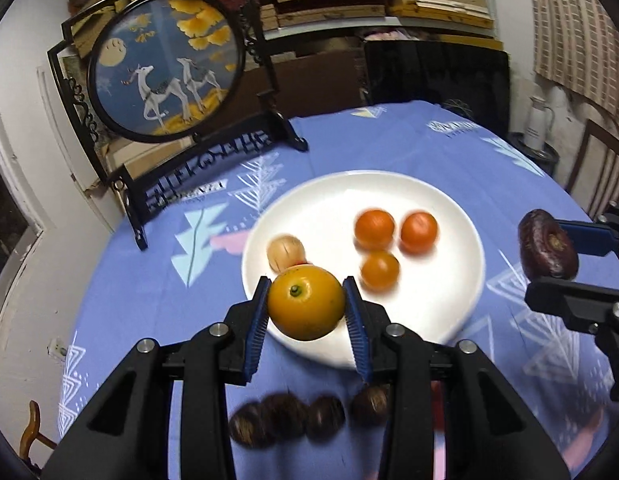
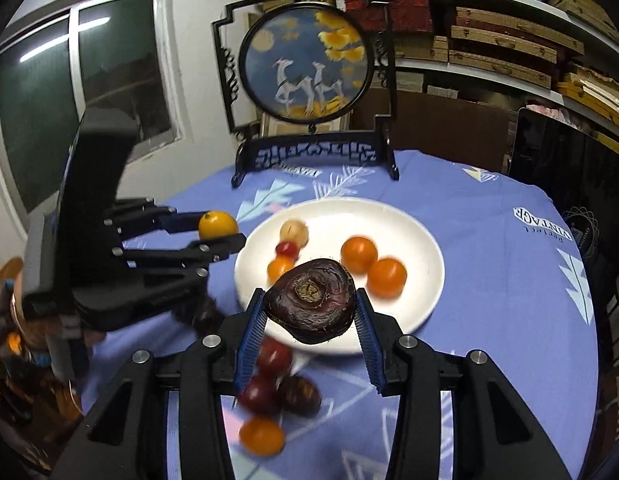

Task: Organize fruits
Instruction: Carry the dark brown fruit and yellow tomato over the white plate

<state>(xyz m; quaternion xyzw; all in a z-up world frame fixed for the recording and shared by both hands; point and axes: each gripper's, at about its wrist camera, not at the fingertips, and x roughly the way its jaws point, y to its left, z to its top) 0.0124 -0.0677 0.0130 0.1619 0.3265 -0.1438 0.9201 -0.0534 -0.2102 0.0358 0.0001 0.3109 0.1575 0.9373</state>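
Carrying fruit in both hands, the person has two sets of tongs raised above a round worktop covered in a blue patterned cloth. The left tongs are clamped on a yellow-orange citrus fruit, its small green stem end facing up, and hang over the near left rim of a white plate. The right tongs are clamped on a dark purple wrinkled fruit, held over the near edge of the same plate. Ahead of both tongs, the plate carries three orange round fruits grouped toward the right side and a pale tan fruit toward the left, with what looks like a small red fruit beside it. Below and behind the left tongs, a row of dark brown fruits lies on the cloth, blurred. Beneath the right tongs lie more loose pieces: red fruits, another dark one and an orange one. Beyond the plate stands a round painted screen on a black stand. The step in hand appears to be delivering two picked fruits to the plate. Next, each fruit probably needs lowering onto a bare patch, the citrus ahead of the left tongs near the tan fruit, the purple one clear of the orange group, before the tongs part, gently so nothing rolls.
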